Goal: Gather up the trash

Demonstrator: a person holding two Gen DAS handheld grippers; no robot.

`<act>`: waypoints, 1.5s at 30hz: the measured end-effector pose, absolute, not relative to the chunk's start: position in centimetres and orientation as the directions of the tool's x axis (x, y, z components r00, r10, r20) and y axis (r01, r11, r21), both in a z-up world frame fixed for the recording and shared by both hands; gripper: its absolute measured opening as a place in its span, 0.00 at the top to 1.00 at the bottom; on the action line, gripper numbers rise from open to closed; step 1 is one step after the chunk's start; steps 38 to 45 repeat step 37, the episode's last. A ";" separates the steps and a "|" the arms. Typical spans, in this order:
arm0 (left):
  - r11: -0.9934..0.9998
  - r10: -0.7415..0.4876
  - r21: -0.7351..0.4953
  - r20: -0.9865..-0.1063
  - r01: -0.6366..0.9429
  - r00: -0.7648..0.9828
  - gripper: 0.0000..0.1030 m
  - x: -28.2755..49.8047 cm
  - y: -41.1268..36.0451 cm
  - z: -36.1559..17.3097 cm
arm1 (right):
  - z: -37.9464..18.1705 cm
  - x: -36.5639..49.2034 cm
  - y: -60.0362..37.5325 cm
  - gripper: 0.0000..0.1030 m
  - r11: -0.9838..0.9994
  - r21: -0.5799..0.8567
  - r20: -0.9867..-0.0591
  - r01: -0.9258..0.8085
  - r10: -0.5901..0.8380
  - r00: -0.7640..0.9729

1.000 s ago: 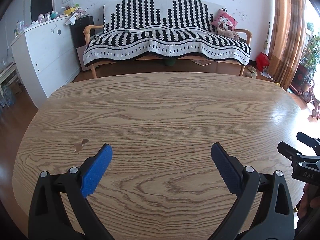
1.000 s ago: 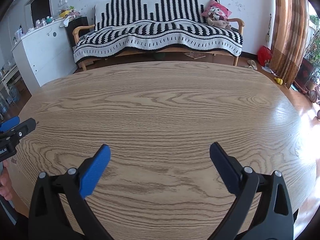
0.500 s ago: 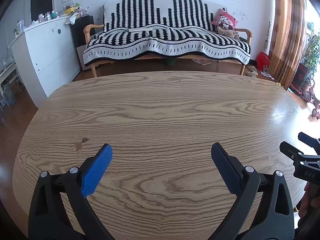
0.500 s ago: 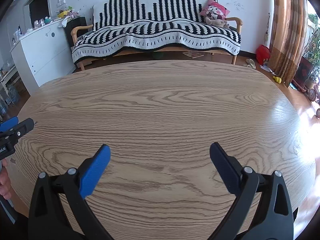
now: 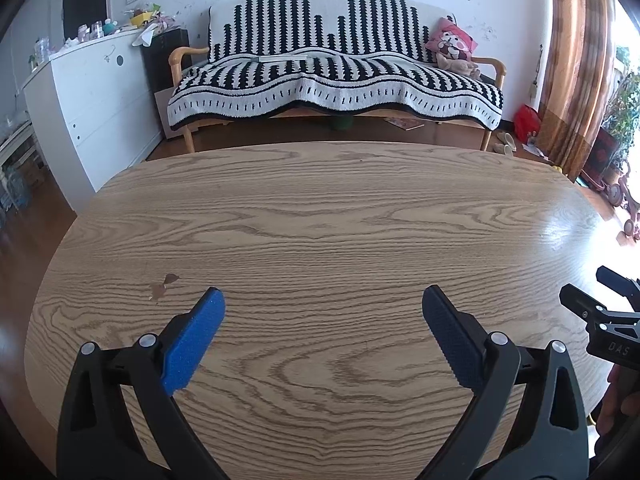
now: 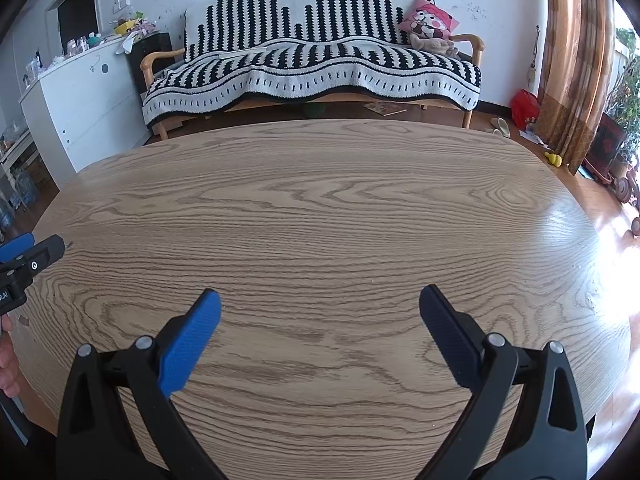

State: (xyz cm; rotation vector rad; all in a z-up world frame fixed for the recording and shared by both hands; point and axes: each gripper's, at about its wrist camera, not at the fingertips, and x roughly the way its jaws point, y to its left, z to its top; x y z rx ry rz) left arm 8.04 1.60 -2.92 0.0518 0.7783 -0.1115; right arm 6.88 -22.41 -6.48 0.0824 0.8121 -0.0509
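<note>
Both grippers hang above a wooden desk (image 5: 320, 220) with their jaws spread wide and nothing between them. The left gripper (image 5: 322, 328) points across the desk toward a striped sofa (image 5: 332, 68) on the far side of the room; the right gripper (image 6: 320, 330) sits beside it, facing much the same way.

The only trash visible on the desk is a pair of small brown scraps (image 5: 163, 285) lying flat on the wood, just ahead and to the left of the left gripper's left finger. In the right wrist view they are not clearly visible. No bin or bag shows in either view.

The step in hand looks like the approach to those scraps, and the left gripper is the nearer one. Because they are thin and lie flush with the surface, a good pick probably means swinging the left gripper leftward until the scraps sit between the fingertips, tilting the tips down to touch the wood, then closing slowly so the pads pinch the scraps rather than push them away. The two pieces may need separate picks.
</note>
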 end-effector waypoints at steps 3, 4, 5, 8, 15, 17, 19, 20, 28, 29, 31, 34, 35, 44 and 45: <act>0.993 -0.083 0.001 -0.706 0.117 0.704 0.07 8.0 1.7 -2.9 | -6.5 6.9 -22.5 0.07 0.996 0.053 -0.726 0.077 -0.014 0.687; 0.993 -0.085 -0.003 -0.707 0.117 0.702 0.07 8.0 1.7 -2.9 | -6.5 6.8 -22.6 0.07 0.996 0.052 -0.726 0.077 -0.015 0.687; 0.993 -0.087 -0.005 -0.707 0.117 0.702 0.07 8.0 1.8 -2.9 | -6.5 6.8 -22.5 0.07 0.996 0.053 -0.726 0.078 -0.015 0.687; 0.993 -0.087 -0.007 -0.707 0.117 0.702 0.07 7.9 1.8 -2.9 | -6.5 6.8 -22.5 0.07 0.995 0.054 -0.727 0.078 -0.014 0.687; 0.992 -0.094 -0.009 -0.708 0.123 0.700 0.07 8.0 1.7 -2.8 | -6.7 6.8 -22.6 0.07 0.996 0.050 -0.729 0.076 -0.016 0.684; 0.992 -0.091 -0.006 -0.708 0.122 0.700 0.07 7.9 1.6 -2.8 | -6.7 6.7 -22.7 0.07 0.996 0.051 -0.730 0.077 -0.016 0.684; 0.993 -0.088 -0.004 -0.709 0.121 0.700 0.07 7.9 1.5 -2.8 | -6.7 6.6 -22.7 0.07 0.996 0.053 -0.730 0.077 -0.015 0.683; 0.993 -0.086 -0.003 -0.709 0.119 0.700 0.07 7.9 1.5 -2.8 | -6.7 6.6 -22.7 0.07 0.996 0.051 -0.730 0.076 -0.015 0.683; 0.991 -0.084 0.014 -0.699 0.131 0.710 0.07 7.2 1.2 -2.7 | -6.8 6.6 -22.9 0.07 0.996 0.047 -0.731 0.074 -0.016 0.682; 0.991 -0.084 0.015 -0.699 0.132 0.710 0.07 7.2 1.1 -2.7 | -6.8 6.6 -22.9 0.07 0.996 0.047 -0.731 0.074 -0.016 0.682; 0.992 -0.077 0.020 -0.702 0.128 0.708 0.07 7.2 1.2 -2.7 | -6.8 6.5 -23.0 0.07 0.996 0.044 -0.732 0.075 -0.019 0.681; 0.992 -0.076 0.015 -0.706 0.122 0.704 0.07 7.3 1.3 -2.8 | -6.9 6.6 -23.3 0.07 0.996 0.041 -0.734 0.080 -0.024 0.679; 0.993 -0.074 0.015 -0.709 0.120 0.702 0.07 7.4 1.3 -2.7 | -6.9 6.5 -23.4 0.07 0.996 0.040 -0.734 0.080 -0.025 0.679; 0.993 -0.073 0.015 -0.712 0.119 0.699 0.07 7.4 1.4 -2.9 | -6.9 6.5 -23.6 0.07 0.996 0.035 -0.734 0.082 -0.030 0.679; 0.993 -0.073 0.015 -0.712 0.119 0.699 0.07 7.4 1.4 -2.9 | -6.9 6.5 -23.6 0.07 0.996 0.035 -0.734 0.082 -0.030 0.679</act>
